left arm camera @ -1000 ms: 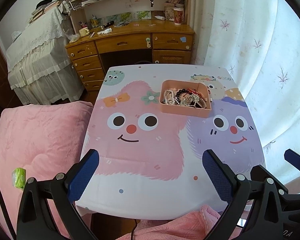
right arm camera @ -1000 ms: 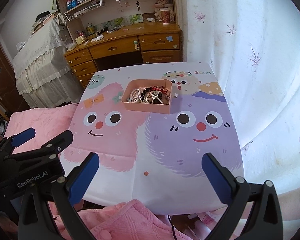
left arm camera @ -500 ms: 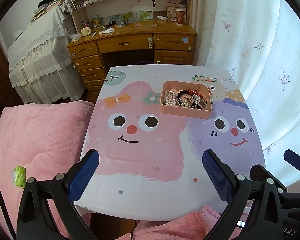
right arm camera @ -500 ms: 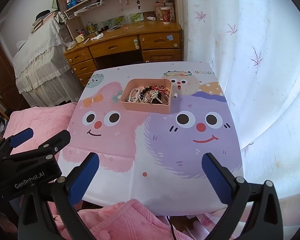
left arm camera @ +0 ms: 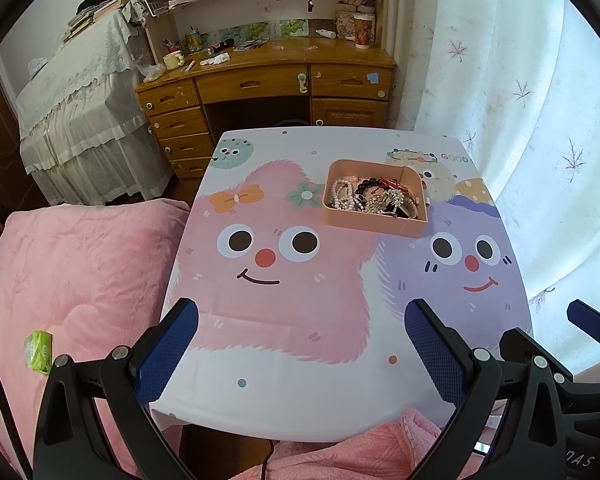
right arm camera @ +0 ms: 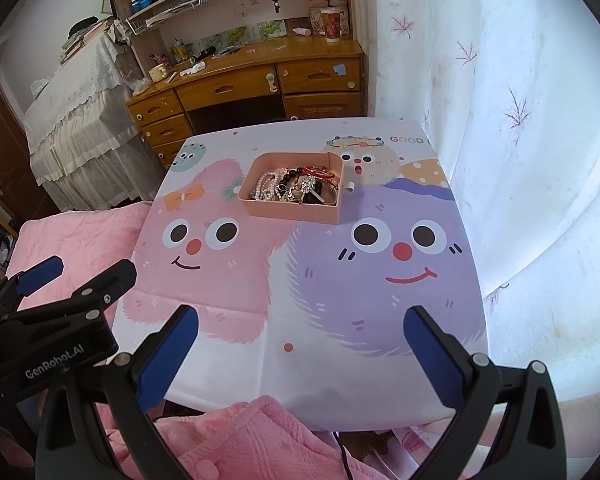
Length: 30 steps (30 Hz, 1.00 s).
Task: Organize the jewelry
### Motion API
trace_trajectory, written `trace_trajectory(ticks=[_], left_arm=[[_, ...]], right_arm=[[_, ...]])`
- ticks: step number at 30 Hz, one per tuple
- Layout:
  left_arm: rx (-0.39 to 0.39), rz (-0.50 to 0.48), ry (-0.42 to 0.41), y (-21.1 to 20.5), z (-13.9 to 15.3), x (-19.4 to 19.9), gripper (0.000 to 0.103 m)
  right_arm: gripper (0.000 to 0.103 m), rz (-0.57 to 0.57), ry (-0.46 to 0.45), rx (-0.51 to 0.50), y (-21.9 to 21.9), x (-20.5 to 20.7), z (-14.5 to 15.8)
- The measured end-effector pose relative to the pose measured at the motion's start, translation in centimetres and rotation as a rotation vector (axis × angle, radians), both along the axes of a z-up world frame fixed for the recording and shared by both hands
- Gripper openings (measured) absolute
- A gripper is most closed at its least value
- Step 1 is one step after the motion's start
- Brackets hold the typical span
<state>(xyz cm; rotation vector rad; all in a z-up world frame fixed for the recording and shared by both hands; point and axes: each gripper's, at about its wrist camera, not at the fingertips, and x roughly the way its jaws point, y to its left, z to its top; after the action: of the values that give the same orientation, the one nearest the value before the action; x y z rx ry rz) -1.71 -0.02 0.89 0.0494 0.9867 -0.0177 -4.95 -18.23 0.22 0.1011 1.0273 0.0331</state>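
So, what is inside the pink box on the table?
The pink box holds tangled jewelry: white pearl strands, dark beads, a red piece, something silvery. Whatever lies beneath the pile is covered.

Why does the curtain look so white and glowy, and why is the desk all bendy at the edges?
In both wrist views daylight shines through the curtain, so it washes out to bright white. Both cameras use fisheye lenses, so the wooden desk and the table edges curve, and the corners go black. The jewelry tray stays fairly sharp, without glare.

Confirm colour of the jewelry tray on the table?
Salmon pink tray, plain, no pattern. Clearest in the right wrist view.
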Motion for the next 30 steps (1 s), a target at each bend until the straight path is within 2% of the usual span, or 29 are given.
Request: trace_trajectory(ticks=[11,23,30], left_arm=[[0.003,-0.001,0.028,-0.3,-0.9,0.3,0.102],[-0.003,-0.002,0.092,-0.7,-2.0,0.8,0.102],[-0.001,-0.001,0.101,-0.7,-2.1,0.8,0.102]], right_arm=[[0.103,-0.008,0.026,0.002,-0.3,0.4,-0.4],[0.103,-0.018,0.105,0.006,-0.6,0.6,-1.7],[0.103,-0.022,0.125,0.011,-0.8,0.8,-2.1]])
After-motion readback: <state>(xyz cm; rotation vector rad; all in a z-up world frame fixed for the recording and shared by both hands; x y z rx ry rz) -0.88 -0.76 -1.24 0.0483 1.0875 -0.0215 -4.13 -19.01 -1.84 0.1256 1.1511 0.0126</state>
